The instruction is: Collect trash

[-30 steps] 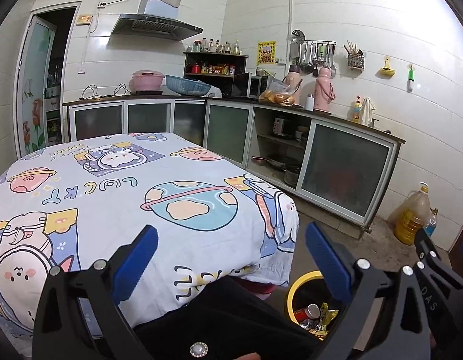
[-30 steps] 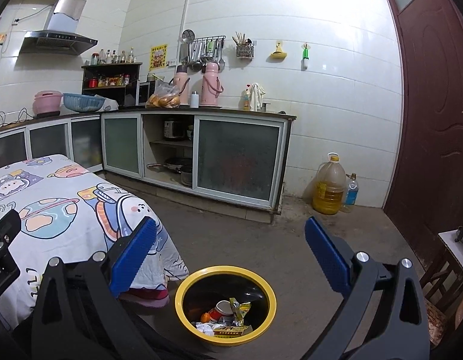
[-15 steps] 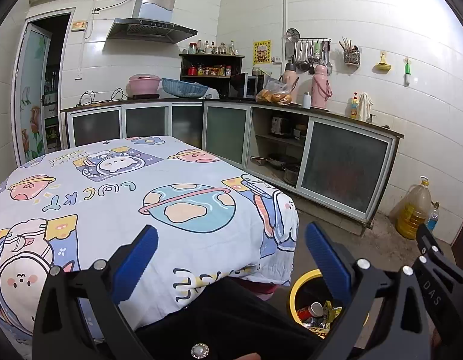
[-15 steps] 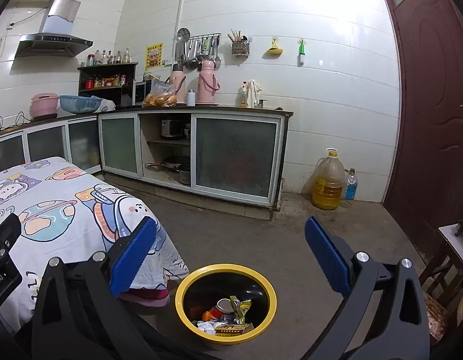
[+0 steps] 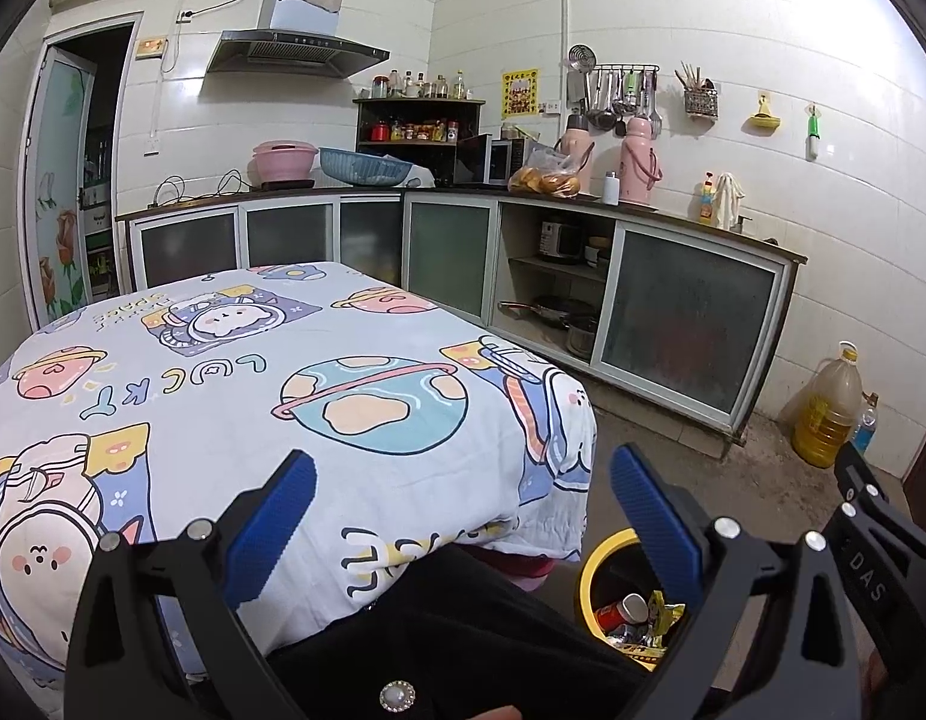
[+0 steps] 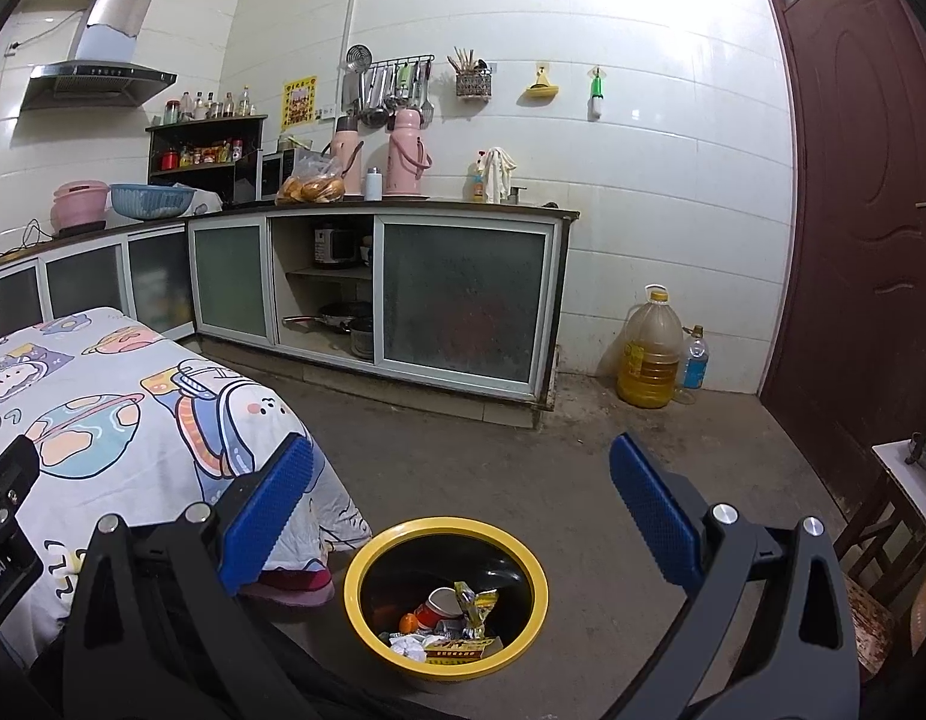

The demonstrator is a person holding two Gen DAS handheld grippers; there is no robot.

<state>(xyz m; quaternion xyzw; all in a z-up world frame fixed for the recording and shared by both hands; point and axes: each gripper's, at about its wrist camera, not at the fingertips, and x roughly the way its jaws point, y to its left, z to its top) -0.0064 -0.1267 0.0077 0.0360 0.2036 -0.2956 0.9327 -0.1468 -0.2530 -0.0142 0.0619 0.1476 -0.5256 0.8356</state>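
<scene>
While both grippers' jaws gape empty, only right wrist shows whole bin [image 6: 445,660].

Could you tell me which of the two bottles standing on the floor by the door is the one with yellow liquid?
The large jug with the yellow cap; the small clear bottle beside it has a blue label.

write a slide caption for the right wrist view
Open right gripper above a yellow-rimmed bin holding trash, beside the cloth-covered table.
</scene>
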